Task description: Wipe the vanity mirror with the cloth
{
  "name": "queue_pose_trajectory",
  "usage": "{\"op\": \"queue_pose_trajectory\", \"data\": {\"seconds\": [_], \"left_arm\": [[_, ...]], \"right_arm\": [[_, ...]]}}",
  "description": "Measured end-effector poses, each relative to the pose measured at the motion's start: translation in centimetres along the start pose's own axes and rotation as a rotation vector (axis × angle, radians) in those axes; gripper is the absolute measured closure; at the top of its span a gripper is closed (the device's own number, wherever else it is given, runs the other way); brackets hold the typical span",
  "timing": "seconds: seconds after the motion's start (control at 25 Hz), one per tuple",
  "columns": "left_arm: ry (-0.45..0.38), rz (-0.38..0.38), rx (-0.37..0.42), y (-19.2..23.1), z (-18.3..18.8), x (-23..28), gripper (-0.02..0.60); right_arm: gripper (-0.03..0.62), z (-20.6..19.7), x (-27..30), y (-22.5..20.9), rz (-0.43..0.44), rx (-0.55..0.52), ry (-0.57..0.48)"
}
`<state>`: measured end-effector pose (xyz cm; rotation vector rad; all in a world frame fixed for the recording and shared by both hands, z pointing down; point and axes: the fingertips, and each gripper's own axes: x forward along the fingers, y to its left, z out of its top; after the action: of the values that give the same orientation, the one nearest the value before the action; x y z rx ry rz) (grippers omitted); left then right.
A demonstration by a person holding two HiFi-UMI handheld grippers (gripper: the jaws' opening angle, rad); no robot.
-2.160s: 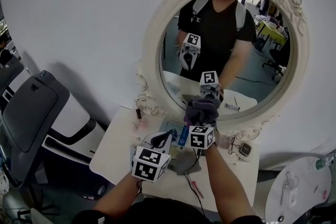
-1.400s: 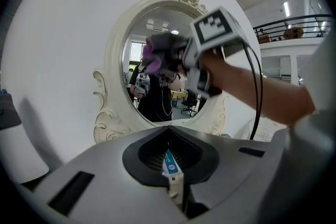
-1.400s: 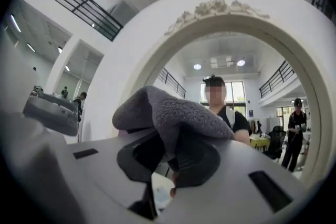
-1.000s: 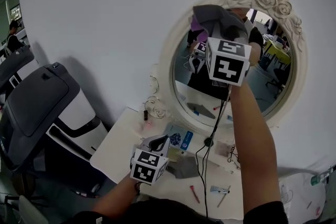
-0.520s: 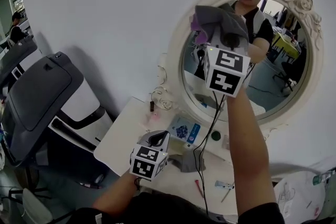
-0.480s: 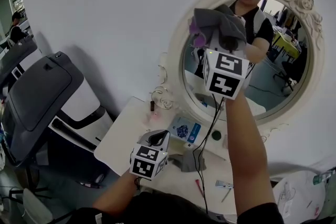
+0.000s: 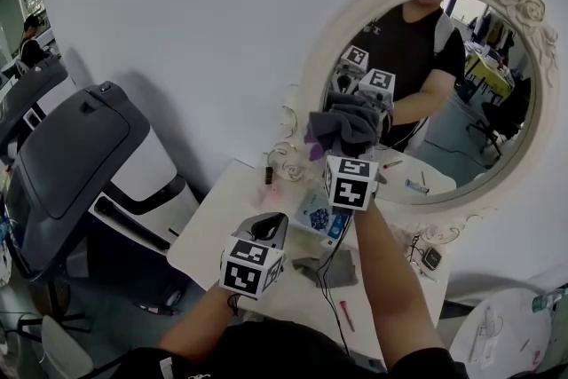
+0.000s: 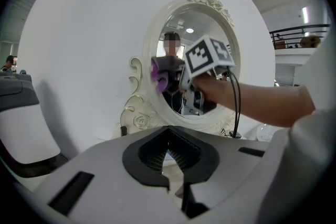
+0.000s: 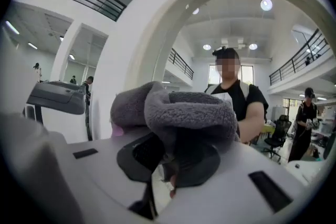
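The oval vanity mirror [image 7: 497, 146] in its cream rose-carved frame [image 7: 355, 22] stands on the white table against the wall. My right gripper [image 7: 348, 148] is shut on a grey cloth [image 7: 344, 122] with a purple patch. The cloth is bunched against the lower left of the glass, near the frame. In the right gripper view the cloth [image 9: 178, 110] folds over the jaws of the right gripper [image 9: 168, 165] and hides the fingertips. My left gripper [image 7: 266, 226] hangs low over the table, apart from the mirror, shut with nothing in it [image 8: 168, 153]. The left gripper view shows the cloth [image 8: 165, 68] on the glass.
On the white table [image 7: 222, 226] lie a blue packet [image 7: 319, 217], a second grey cloth [image 7: 333, 266], a red pen [image 7: 344, 315], a small dark bottle [image 7: 268, 175] and a black cable. A grey-and-white machine [image 7: 80, 155] stands at the left. A round white table [image 7: 506, 333] is at the lower right.
My right gripper has carried the cloth down from the upper left of the glass to its lower left. The left gripper has stayed in place over the table.
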<state>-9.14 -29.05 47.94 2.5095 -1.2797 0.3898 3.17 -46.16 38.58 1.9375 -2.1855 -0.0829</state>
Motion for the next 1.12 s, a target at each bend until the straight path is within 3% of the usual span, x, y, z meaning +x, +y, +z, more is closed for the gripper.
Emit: {"op": "queue_pose_trajectory", "data": {"seconds": [0.12, 0.32, 0.48, 0.6, 0.76, 1.0, 1.12], "left_arm": [[0.002, -0.007, 0.006, 0.2, -0.1, -0.3, 0.575], [0.0, -0.01, 0.01, 1.0, -0.1, -0.9, 0.575], [-0.001, -0.033, 0.013, 0.9, 0.0, -1.1, 0.575], [0.005, -0.056, 0.008, 0.8, -0.2, -0.7, 0.575], [0.023, -0.101, 0.004, -0.9, -0.4, 1.0, 0.575], [-0.002, -0.196, 0.062, -6.3, 0.8, 3.6, 0.575], [-0.027, -0.234, 0.1, -9.0, 1.3, 4.5, 0.575]], "right_arm": [[0.549, -6.2, 0.8, 0.7, -0.03, 0.016, 0.102], [0.549, -10.7, 0.7, 0.1, -0.068, 0.08, 0.208], [0.549, -17.1, -1.9, -3.7, -0.15, 0.166, 0.359], [0.548, -19.6, -5.3, -7.8, -0.218, 0.21, 0.437], [0.548, -19.5, -9.8, -11.1, -0.255, 0.227, 0.343], [0.549, -11.8, -17.3, -11.2, -0.287, 0.145, 0.058], [0.549, -9.0, -22.0, -10.6, -0.285, 0.17, -0.065]]}}
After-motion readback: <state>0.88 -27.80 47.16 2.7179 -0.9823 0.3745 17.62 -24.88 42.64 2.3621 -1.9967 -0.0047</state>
